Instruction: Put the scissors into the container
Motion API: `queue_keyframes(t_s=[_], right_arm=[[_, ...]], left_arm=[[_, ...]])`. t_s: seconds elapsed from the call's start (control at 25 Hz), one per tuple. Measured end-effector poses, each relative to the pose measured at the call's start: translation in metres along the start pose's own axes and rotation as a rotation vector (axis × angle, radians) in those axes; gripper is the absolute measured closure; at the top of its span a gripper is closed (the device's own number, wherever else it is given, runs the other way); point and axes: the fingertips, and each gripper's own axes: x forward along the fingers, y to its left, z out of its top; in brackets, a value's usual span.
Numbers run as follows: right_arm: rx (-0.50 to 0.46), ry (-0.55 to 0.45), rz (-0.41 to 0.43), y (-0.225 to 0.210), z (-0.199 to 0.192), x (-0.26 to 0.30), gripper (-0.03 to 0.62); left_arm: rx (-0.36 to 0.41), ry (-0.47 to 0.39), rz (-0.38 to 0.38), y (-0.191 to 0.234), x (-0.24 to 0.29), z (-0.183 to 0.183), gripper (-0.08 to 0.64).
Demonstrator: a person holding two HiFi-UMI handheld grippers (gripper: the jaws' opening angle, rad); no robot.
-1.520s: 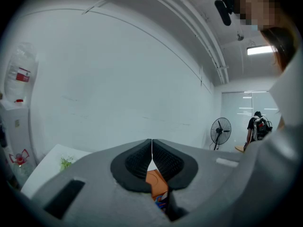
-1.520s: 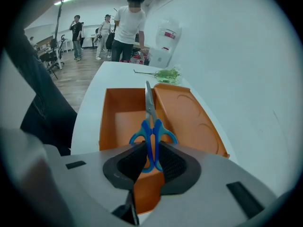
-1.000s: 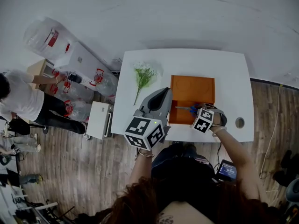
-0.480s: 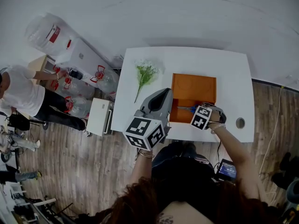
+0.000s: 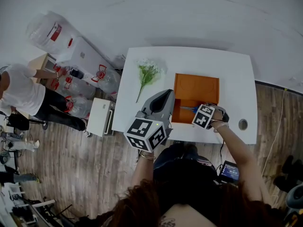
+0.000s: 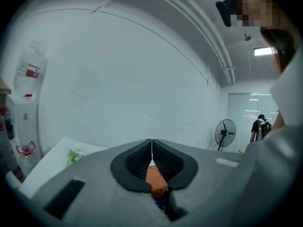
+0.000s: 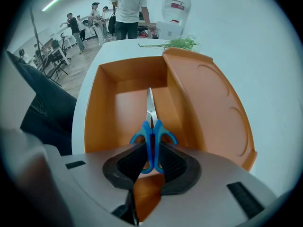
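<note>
**Near edge first:** The left gripper [image 6: 151, 150] hangs raised above the table's [image 5: 236, 79] near edge, jaws pressed together on nothing, apparently parked clear of the work. Beside it, the right gripper [image 7: 152, 151] pinches the scissors [image 7: 152, 134] by their blue loops. The closed blades point toward the table's left edge, along the deep compartment on the near side of the orange container [image 7: 102, 112]. The grip seems chosen to lay them in lengthwise. Whether the tips touch the floor cannot be told. That bay is bare, with room ahead to its end wall, while a raised panel [image 7: 213, 108] hems its far side. A flower sprig [image 5: 147, 74] lies near the table's far left corner, well apart.
</note>
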Motion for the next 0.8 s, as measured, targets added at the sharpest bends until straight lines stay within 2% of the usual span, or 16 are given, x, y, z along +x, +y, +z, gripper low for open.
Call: queue_keyframes(t_s=[0.44,0.8], right_arm=[[0.007,-0.018,0.009,0.003,0.001,-0.001,0.495],[0.130,-0.130,-0.022,0.000,0.008,-0.017,0.503]], left_arm=[[0.012,0.013,-0.015,-0.005,-0.005,-0.002,0.541],[0.025,0.020,-0.019,-0.007,-0.007,-0.002,0.541]])
